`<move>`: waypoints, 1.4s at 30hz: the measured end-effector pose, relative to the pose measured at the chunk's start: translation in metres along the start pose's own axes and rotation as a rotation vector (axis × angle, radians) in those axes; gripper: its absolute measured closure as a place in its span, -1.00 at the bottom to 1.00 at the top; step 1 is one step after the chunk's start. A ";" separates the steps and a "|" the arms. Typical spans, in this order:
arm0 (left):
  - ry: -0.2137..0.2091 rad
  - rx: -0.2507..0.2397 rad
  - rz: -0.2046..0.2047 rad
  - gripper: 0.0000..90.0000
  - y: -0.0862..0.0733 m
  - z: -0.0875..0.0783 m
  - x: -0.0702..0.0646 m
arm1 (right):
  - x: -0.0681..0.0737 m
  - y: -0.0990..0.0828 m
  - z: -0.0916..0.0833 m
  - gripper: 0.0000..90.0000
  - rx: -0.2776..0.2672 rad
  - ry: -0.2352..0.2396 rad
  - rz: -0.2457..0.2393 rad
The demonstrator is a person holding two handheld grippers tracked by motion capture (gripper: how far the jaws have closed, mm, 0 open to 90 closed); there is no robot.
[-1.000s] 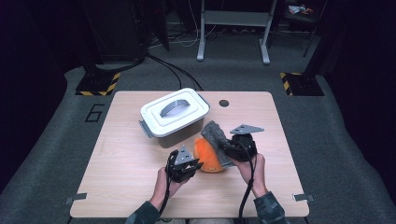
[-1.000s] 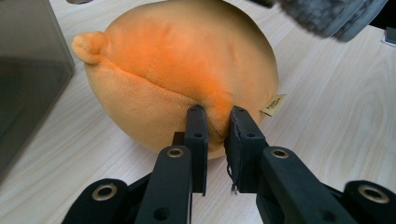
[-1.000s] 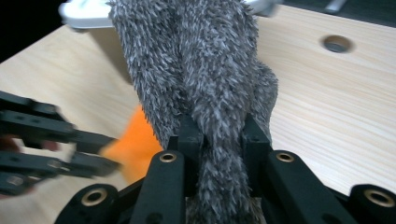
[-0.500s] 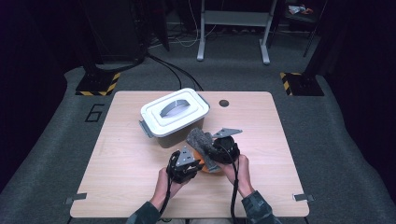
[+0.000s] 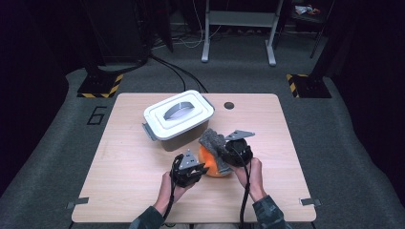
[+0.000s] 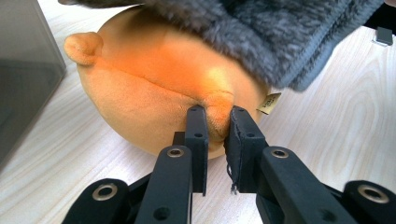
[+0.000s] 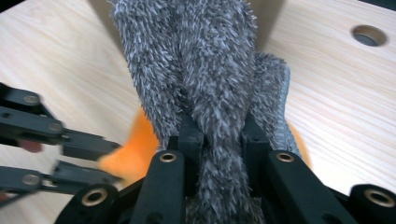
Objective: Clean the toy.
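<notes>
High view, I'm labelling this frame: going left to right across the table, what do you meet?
Lidded box → left gripper, shut on the orange plush → right gripper, shut on the grey fur → hole in the table.

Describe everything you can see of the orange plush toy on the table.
The orange plush toy is a rounded, soft, short-piled ball with a seam across it, a small stubby nub at one side and a small tan tag near its base. It rests on the wooden table, just in front of the lidded grey box. The left gripper pinches a small fold of its fabric. A grey fuzzy cloth, clamped in the right gripper, drapes over its top.
</notes>
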State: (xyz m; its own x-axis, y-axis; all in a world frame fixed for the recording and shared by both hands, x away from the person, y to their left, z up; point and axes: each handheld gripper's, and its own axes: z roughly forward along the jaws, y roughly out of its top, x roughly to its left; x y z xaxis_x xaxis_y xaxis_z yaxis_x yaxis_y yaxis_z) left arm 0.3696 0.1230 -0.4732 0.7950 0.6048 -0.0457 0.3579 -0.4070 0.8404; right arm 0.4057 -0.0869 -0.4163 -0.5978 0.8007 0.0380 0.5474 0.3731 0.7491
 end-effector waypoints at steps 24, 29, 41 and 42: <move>-0.001 0.000 -0.010 0.77 -0.001 0.000 0.002 | -0.066 -0.054 0.006 0.67 0.087 -0.081 0.188; -0.003 0.004 -0.012 0.77 -0.001 0.000 0.003 | -0.071 -0.068 0.020 0.67 0.133 -0.075 0.244; -0.011 0.006 -0.025 0.76 -0.002 -0.001 0.005 | -0.080 -0.061 -0.011 0.67 0.065 -0.097 0.236; -0.010 0.004 -0.026 0.76 -0.002 -0.001 0.005 | -0.078 -0.055 -0.018 0.67 0.038 -0.086 0.237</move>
State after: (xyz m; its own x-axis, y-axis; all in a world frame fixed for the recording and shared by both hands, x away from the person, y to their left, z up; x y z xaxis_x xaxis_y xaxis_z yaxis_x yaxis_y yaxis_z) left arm 0.3726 0.1274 -0.4750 0.7903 0.6084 -0.0731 0.3806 -0.3939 0.8366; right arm 0.4114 -0.1781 -0.4486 -0.3996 0.9040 0.1519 0.6887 0.1867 0.7006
